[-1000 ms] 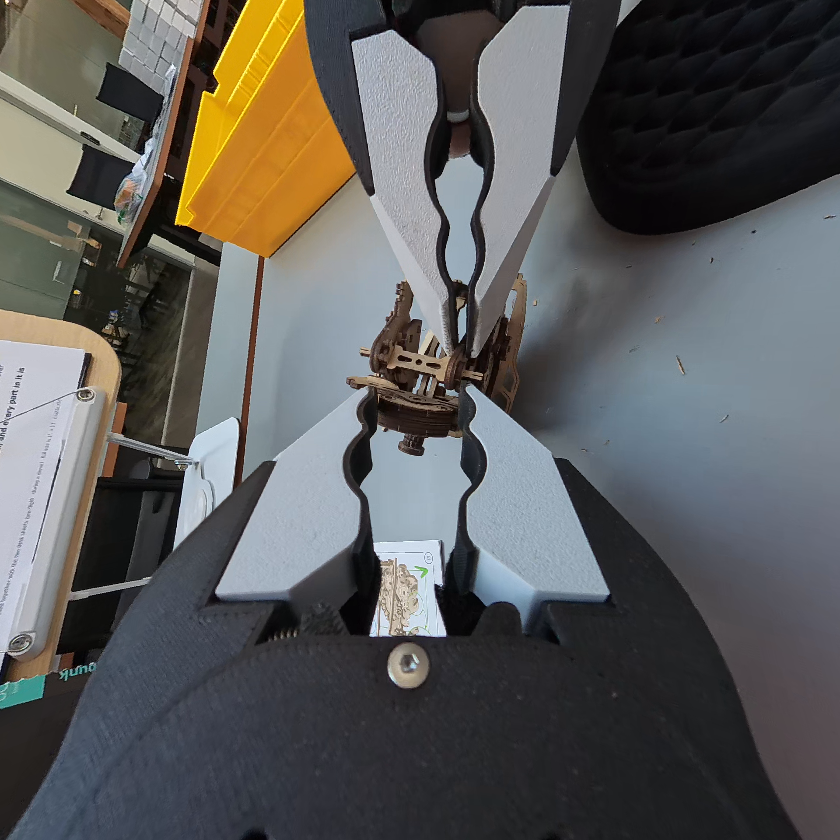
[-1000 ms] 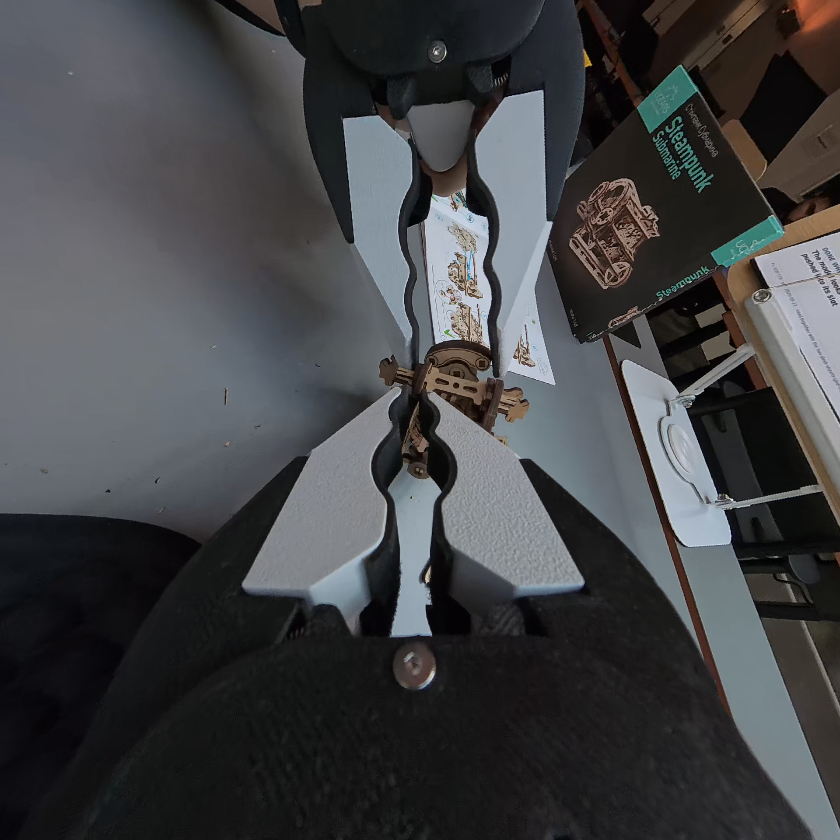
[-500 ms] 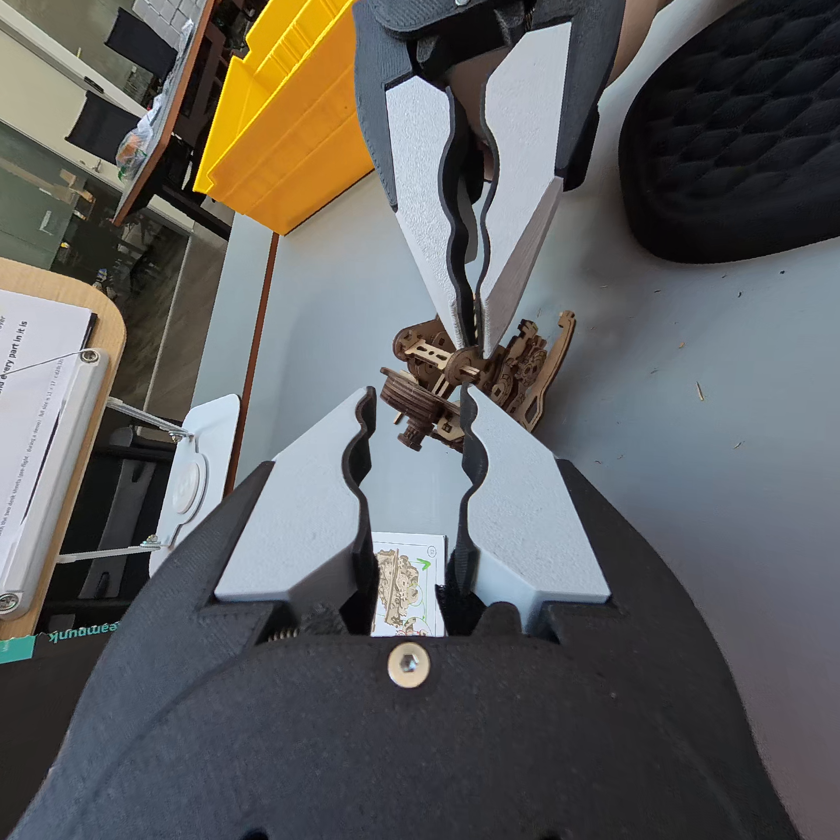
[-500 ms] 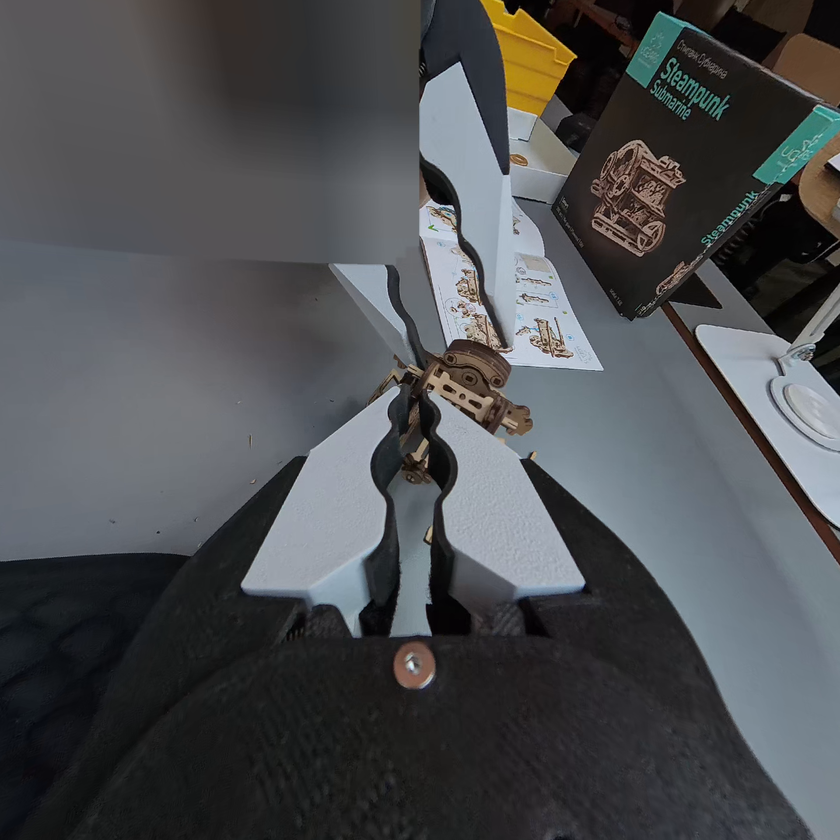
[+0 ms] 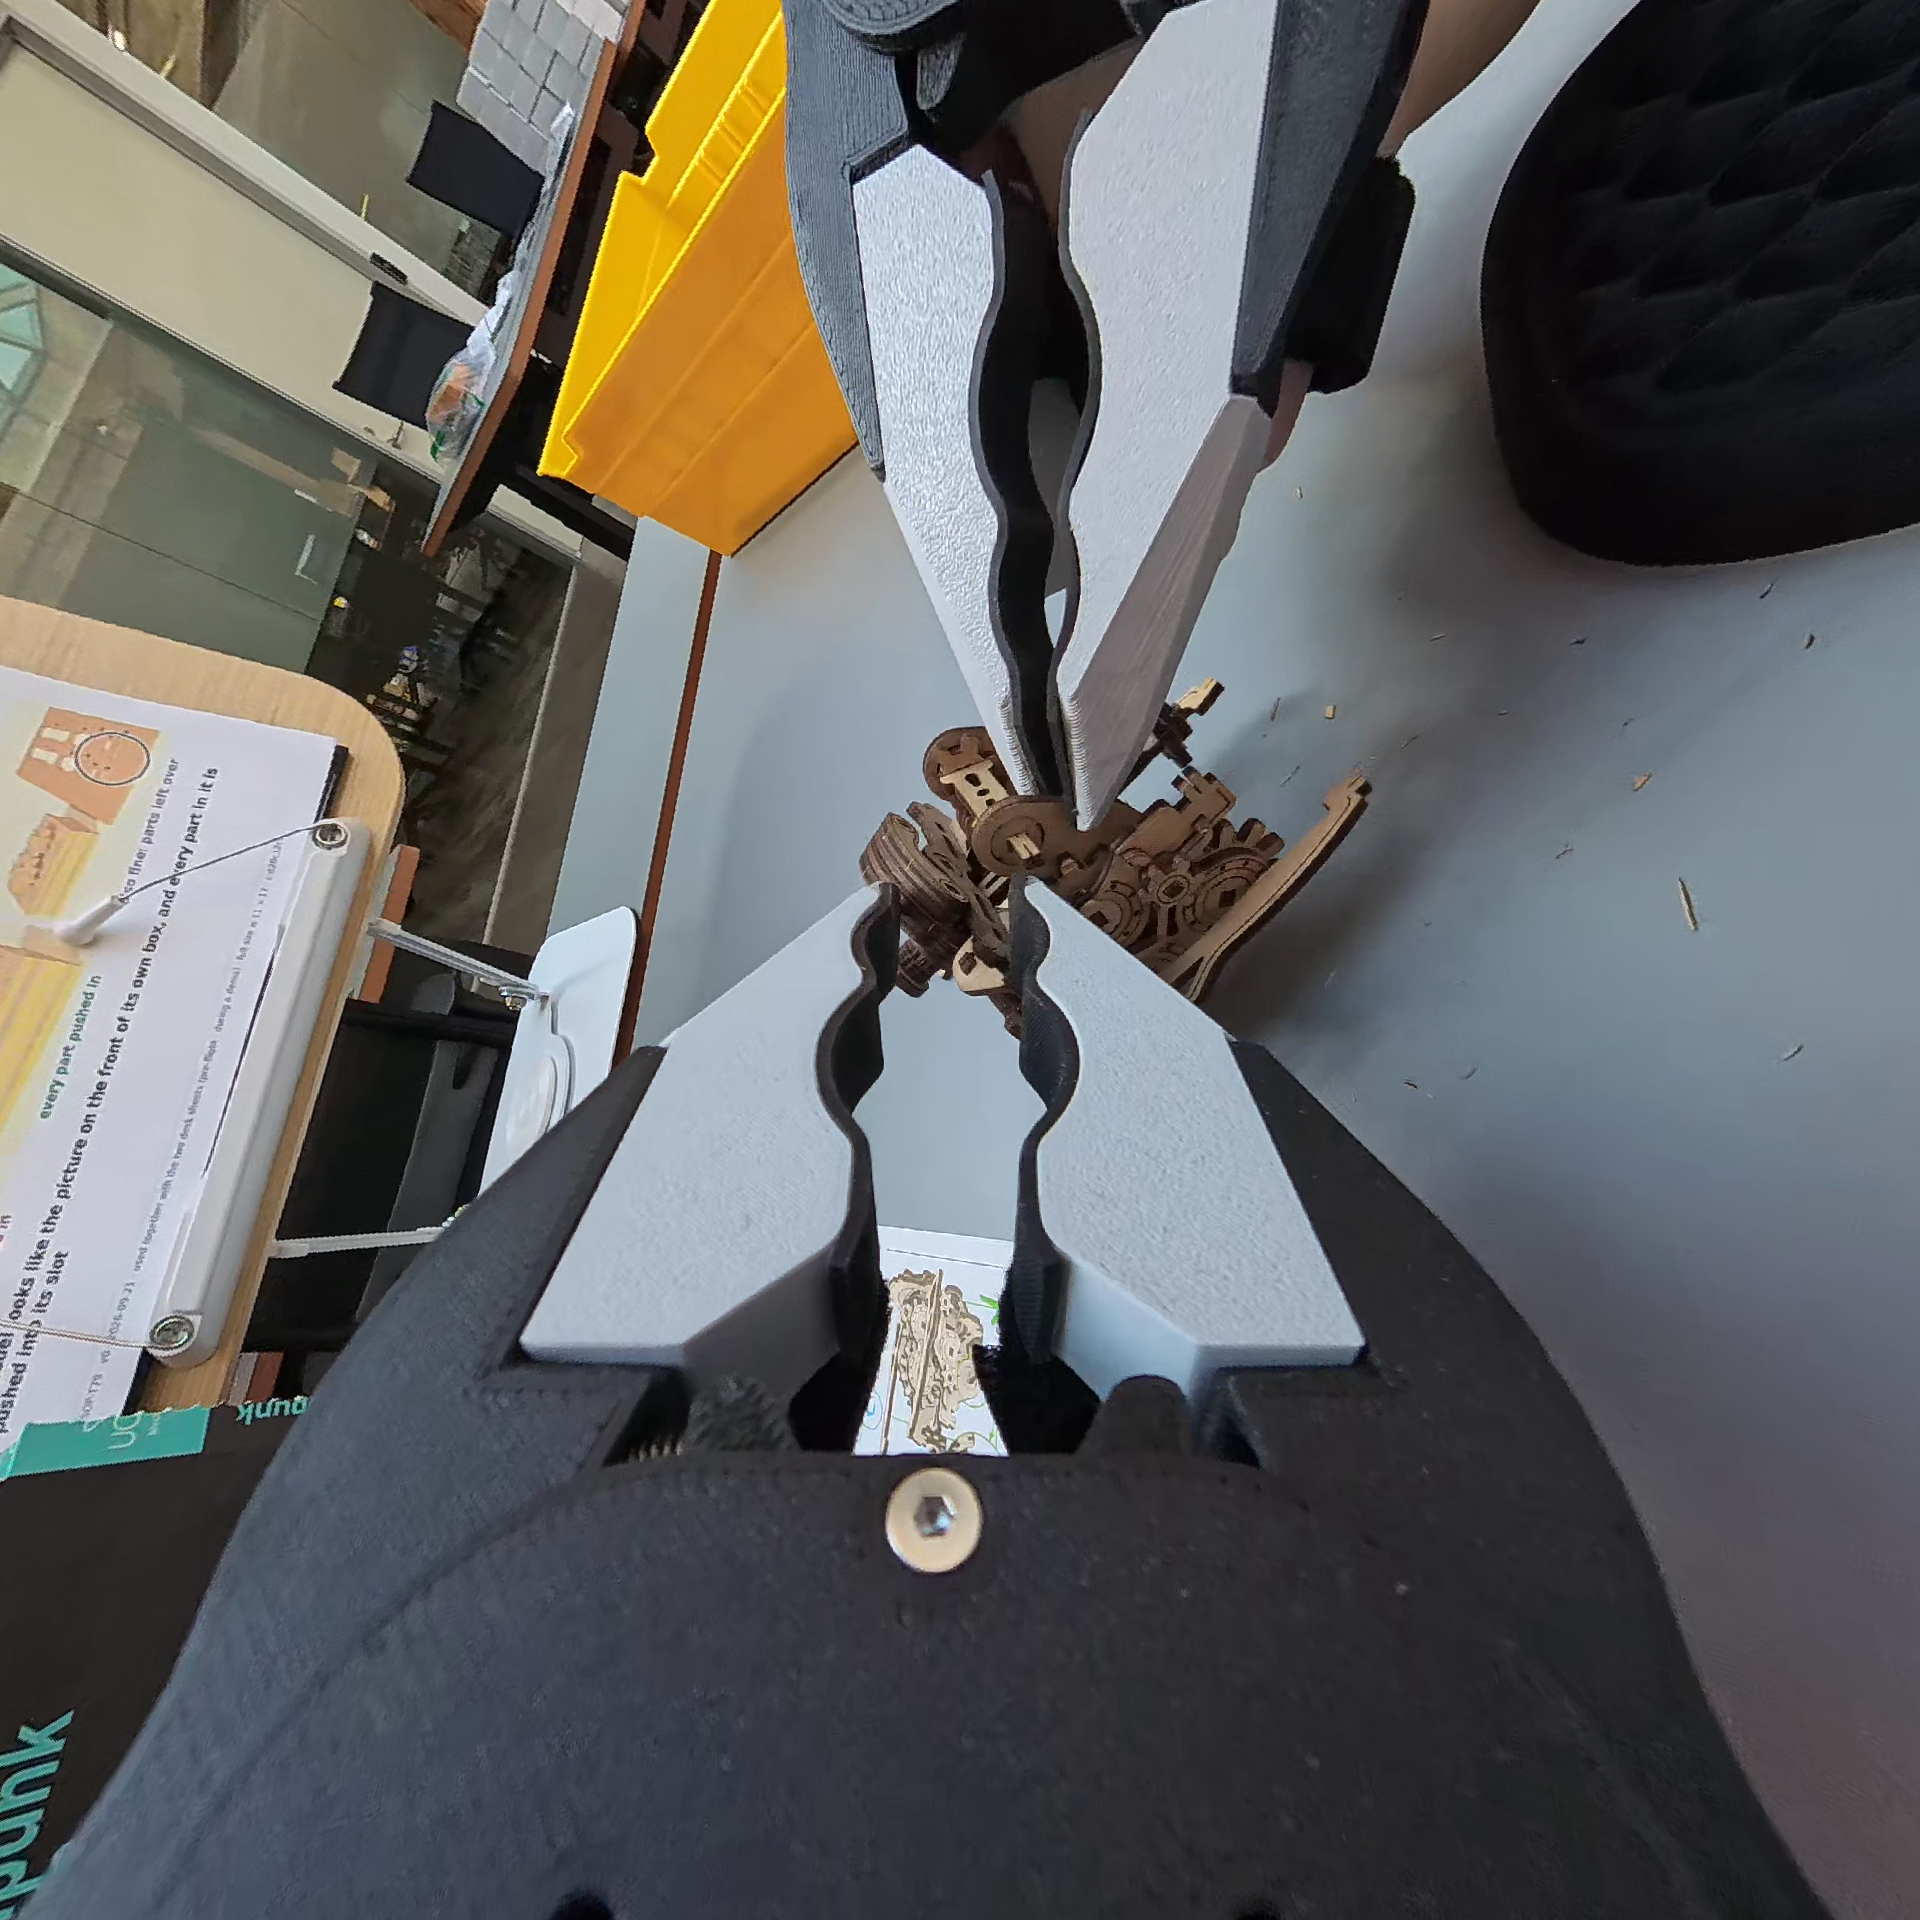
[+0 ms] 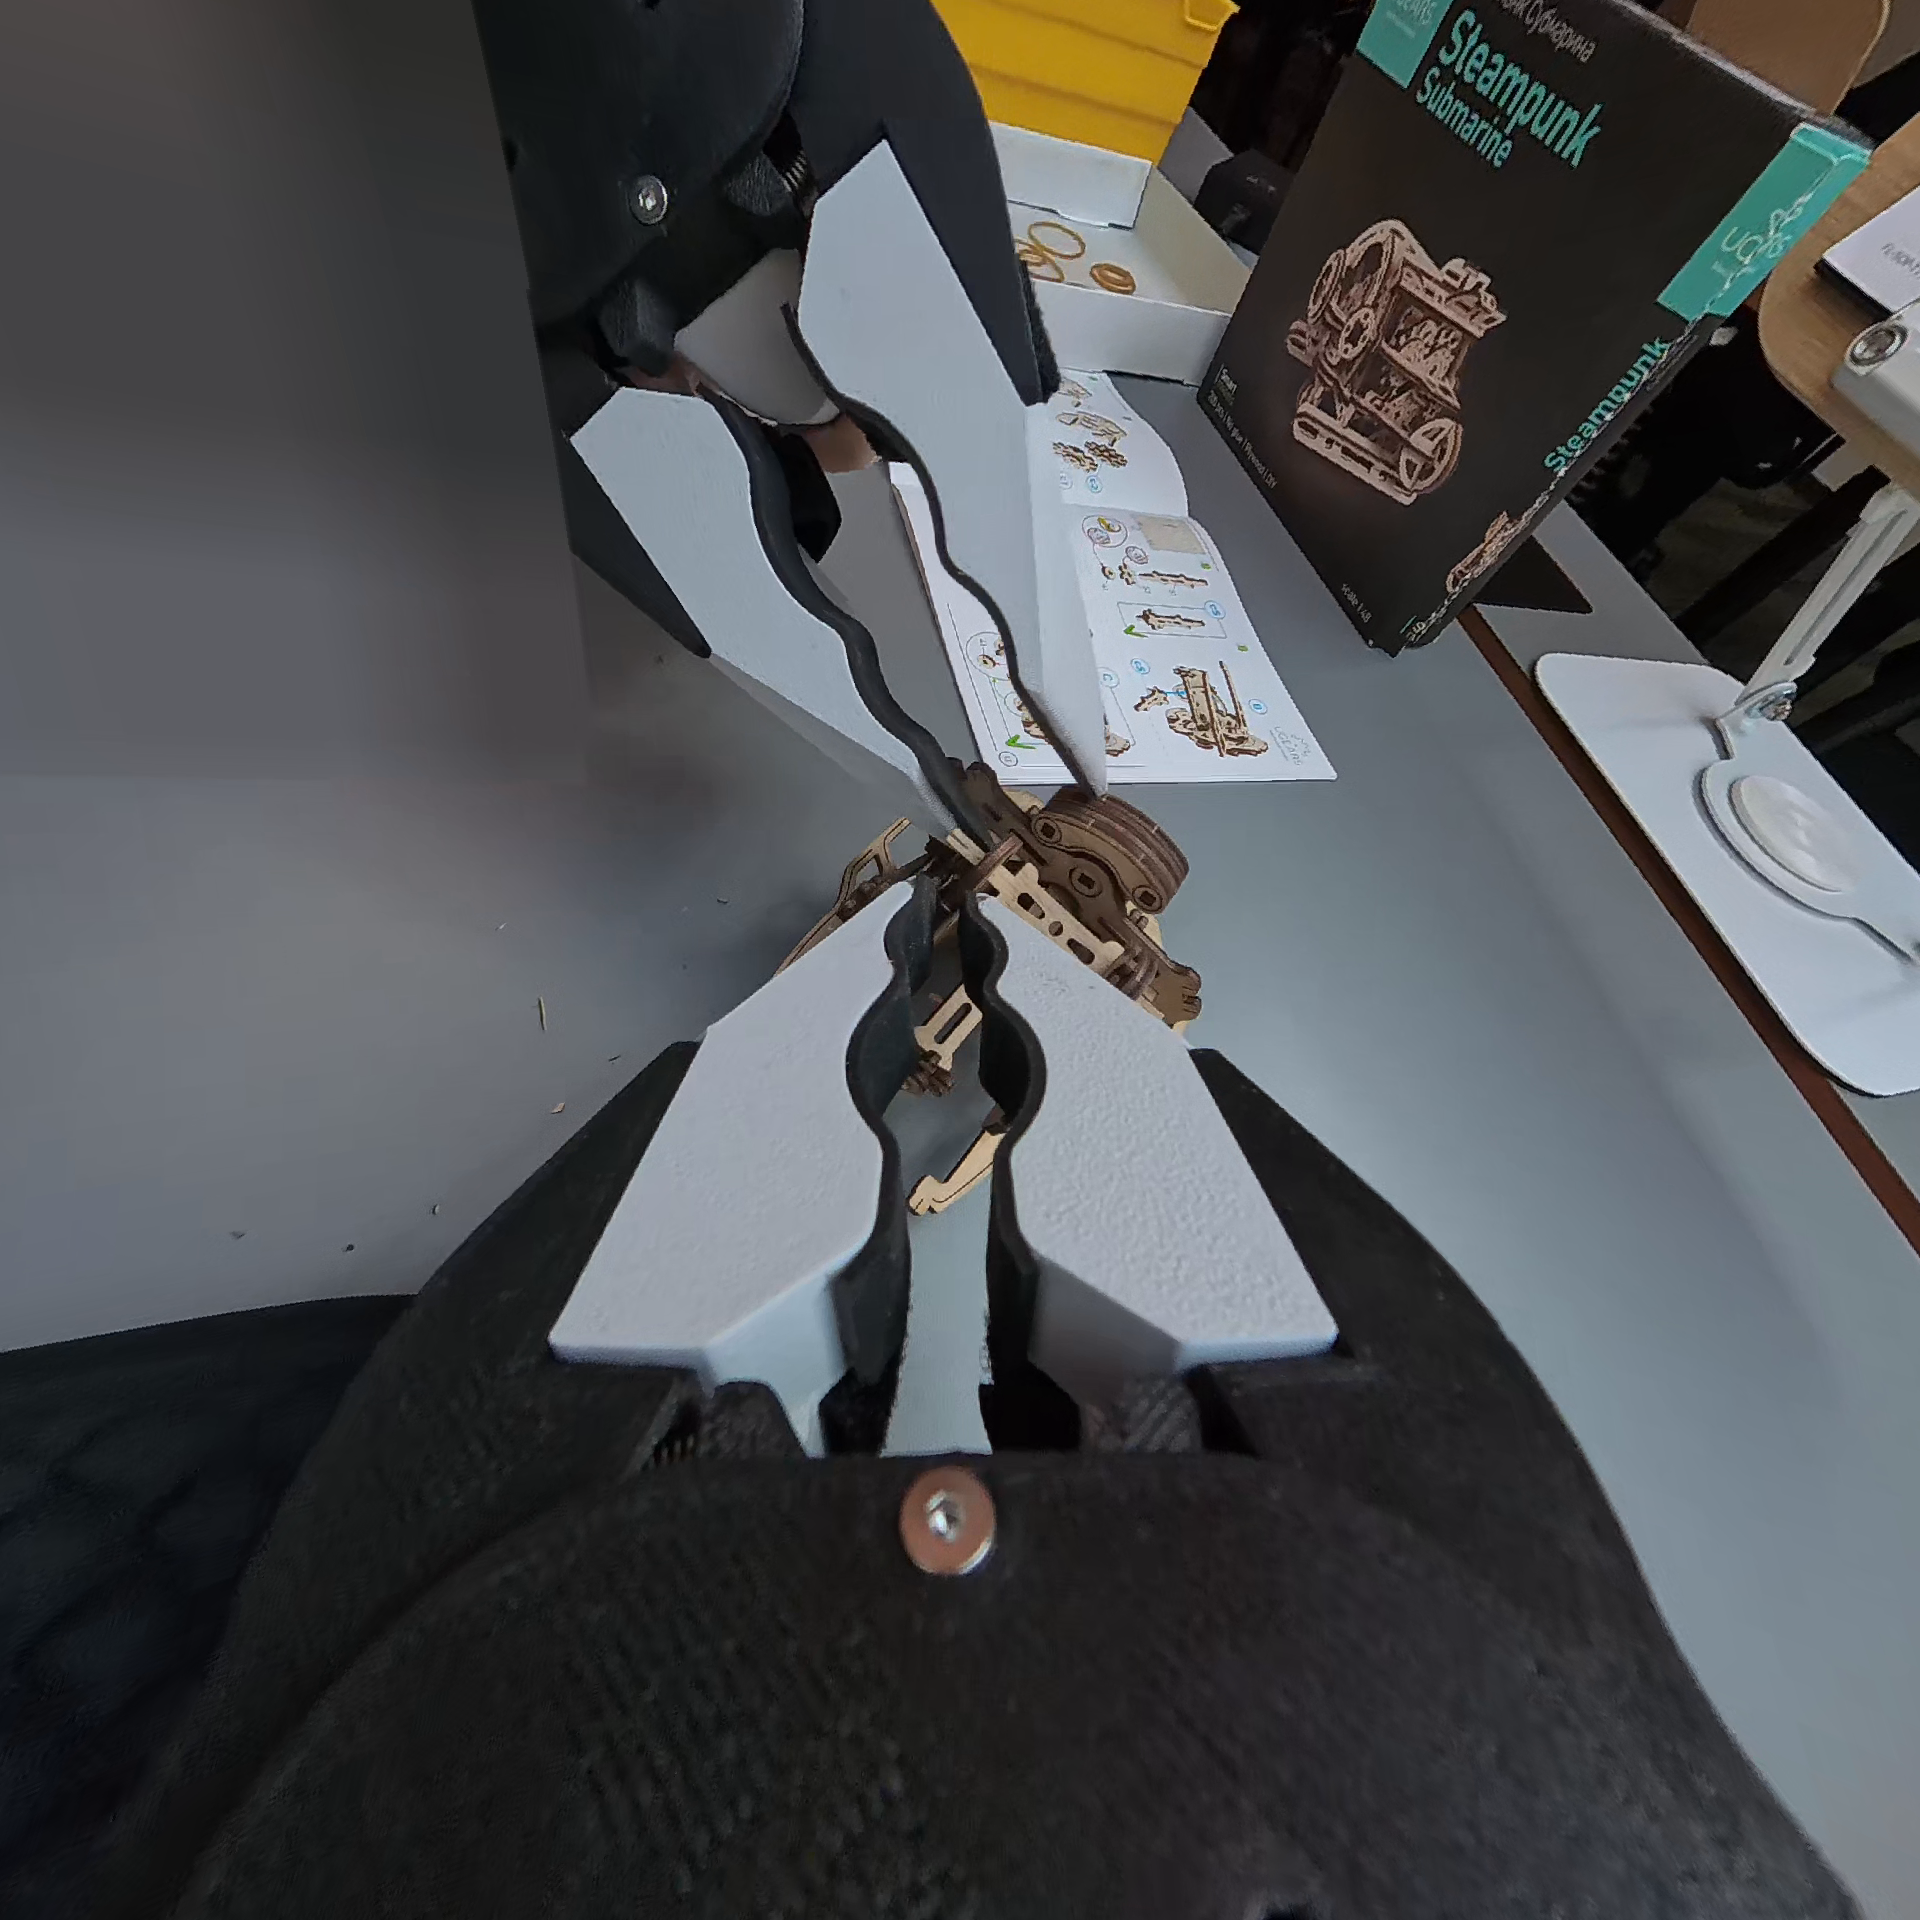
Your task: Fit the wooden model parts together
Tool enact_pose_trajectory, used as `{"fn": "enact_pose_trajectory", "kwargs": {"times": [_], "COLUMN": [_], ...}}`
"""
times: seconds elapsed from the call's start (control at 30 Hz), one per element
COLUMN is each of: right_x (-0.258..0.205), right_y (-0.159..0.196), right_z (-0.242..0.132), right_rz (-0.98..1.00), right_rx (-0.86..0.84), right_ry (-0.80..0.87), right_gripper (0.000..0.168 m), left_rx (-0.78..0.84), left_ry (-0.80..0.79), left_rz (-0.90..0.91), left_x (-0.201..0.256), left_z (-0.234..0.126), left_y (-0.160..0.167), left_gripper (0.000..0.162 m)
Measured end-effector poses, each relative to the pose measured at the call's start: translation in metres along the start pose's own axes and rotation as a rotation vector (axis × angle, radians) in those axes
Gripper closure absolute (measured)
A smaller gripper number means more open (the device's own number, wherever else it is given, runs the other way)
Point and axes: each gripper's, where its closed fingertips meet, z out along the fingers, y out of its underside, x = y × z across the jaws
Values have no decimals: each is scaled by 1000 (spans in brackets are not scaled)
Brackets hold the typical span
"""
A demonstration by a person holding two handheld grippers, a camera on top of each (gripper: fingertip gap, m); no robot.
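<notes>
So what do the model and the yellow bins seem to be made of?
Model: thin laser-cut plywood by the look, matte tan faces with dark, burnt-looking edges and cut slots. Yellow bins: probably moulded plastic, uniform colour with a smooth, slightly glossy wall.

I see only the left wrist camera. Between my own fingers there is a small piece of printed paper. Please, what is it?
Observer: It is an instruction booklet, lying open and flat on the table just beyond the wooden model.
Operator: Is something standing near it?
Observer: Yes, a dark box stands upright to the right of the booklet, its picture side facing the right wrist camera.
Operator: Are there loose parts anywhere?
Observer: Behind the booklet a shallow white tray holds a few wooden rings.
</notes>
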Motion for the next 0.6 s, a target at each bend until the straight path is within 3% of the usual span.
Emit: {"fn": "enact_pose_trajectory", "kwargs": {"times": [0.6], "right_x": [7], "right_y": [28], "right_z": [-3], "right_rz": [305], "right_rx": [-210], "right_ry": [1], "right_gripper": [158], "left_rx": [-5], "left_ry": [-9], "left_rz": [-41], "left_x": [1], "left_z": [10], "left_y": [0], "left_gripper": [146]}}
